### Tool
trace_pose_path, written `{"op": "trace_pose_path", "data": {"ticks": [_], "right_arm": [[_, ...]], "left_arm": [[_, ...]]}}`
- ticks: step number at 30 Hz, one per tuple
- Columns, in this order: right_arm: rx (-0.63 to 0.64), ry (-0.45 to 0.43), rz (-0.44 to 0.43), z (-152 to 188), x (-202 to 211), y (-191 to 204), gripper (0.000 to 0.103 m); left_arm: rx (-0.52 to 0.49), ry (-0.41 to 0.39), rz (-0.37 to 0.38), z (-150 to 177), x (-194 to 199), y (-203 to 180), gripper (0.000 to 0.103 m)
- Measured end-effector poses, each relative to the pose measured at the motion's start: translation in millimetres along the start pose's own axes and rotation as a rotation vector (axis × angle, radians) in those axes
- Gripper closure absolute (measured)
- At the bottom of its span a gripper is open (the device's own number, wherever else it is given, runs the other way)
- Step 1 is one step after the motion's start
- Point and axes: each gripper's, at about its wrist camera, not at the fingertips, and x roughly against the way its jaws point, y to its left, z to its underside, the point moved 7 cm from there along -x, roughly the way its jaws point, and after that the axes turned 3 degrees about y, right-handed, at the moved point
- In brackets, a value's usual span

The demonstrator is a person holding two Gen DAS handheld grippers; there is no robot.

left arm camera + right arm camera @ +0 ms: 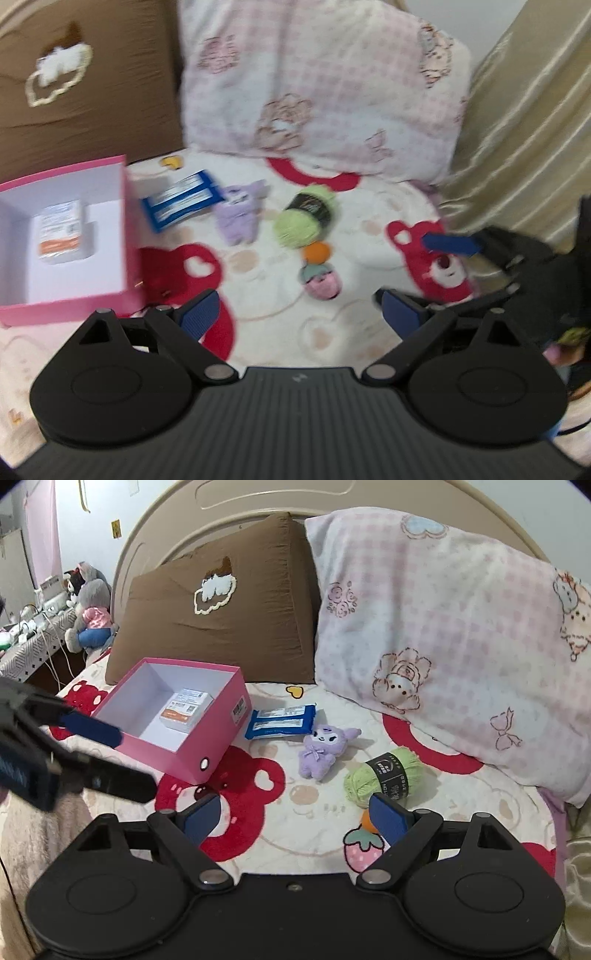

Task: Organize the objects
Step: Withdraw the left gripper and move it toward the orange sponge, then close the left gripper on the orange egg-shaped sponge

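Observation:
An open pink box (207,746) lies on the bed with a white carton (186,707) inside; the left wrist view shows the box (127,236) and carton (61,230) at left. Beside the box lie a blue packet (282,722) (183,201), a purple plush toy (323,751) (240,216), a green yarn ball (384,775) (306,216), an orange ball (316,252) and a pink strawberry toy (323,282). My left gripper (301,314) is open and empty above the bedspread. My right gripper (291,812) is open and empty, near the yarn.
A brown pillow (218,616) and a pink checked pillow (443,642) lean on the headboard. A gold curtain (524,118) hangs at right. Stuffed toys (90,616) sit on a side table at far left. The bedspread (295,812) has red bear prints.

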Motion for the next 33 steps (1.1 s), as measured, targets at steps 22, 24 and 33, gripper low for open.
{"op": "trace_pose_path", "data": {"ticks": [22,24,33], "right_arm": [[-0.136,0.012,-0.013,64.6,-156.2,-94.2,0.029],[-0.113,0.025,0.022,71.0,-165.8,-97.0,0.029],[-0.135,0.055,0.026,72.9,-194.9,-111.7,0.039]], "left_arm": [[0.02,-0.098,0.032,2.7,-188.2,-2.9,0.02],[0.041,-0.112,0.063,3.3,-196.7,-1.5,0.023],[0.019,-0.118,0.14,8.3,-239.1,-8.1,0.043]]}}
